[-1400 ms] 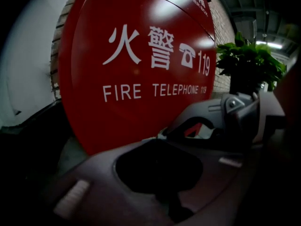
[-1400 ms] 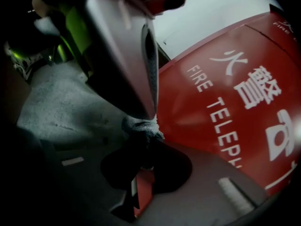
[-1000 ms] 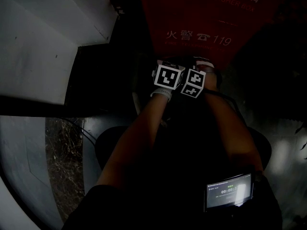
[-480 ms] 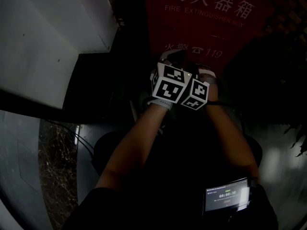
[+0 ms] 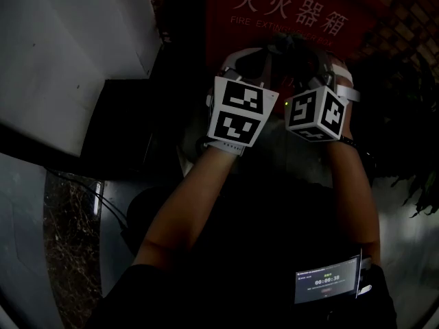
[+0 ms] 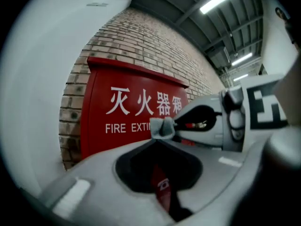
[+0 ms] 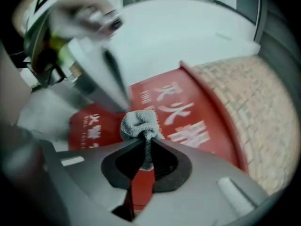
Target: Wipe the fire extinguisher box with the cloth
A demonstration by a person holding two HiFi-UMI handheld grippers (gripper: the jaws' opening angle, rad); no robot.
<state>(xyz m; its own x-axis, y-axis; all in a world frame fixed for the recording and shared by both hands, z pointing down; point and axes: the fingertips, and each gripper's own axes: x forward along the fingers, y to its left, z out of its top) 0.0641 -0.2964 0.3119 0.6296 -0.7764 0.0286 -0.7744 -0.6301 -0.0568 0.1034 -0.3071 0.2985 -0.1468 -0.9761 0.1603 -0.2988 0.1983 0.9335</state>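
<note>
We're facing a brick wall under strip lights, with a white wall on the left and the red fire extinguisher box dead ahead. Our left gripper and right gripper, side by side, both pinch the grey cloth near the box front.

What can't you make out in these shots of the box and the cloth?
- Right gripper view: the left gripper is motion-blurred; the cloth shows only a tuft.
- Left gripper view: the right gripper covers the end of the fire extinguisher box lettering.
- Head view: darkness and both grippers hide whether cloth touches box.
</note>
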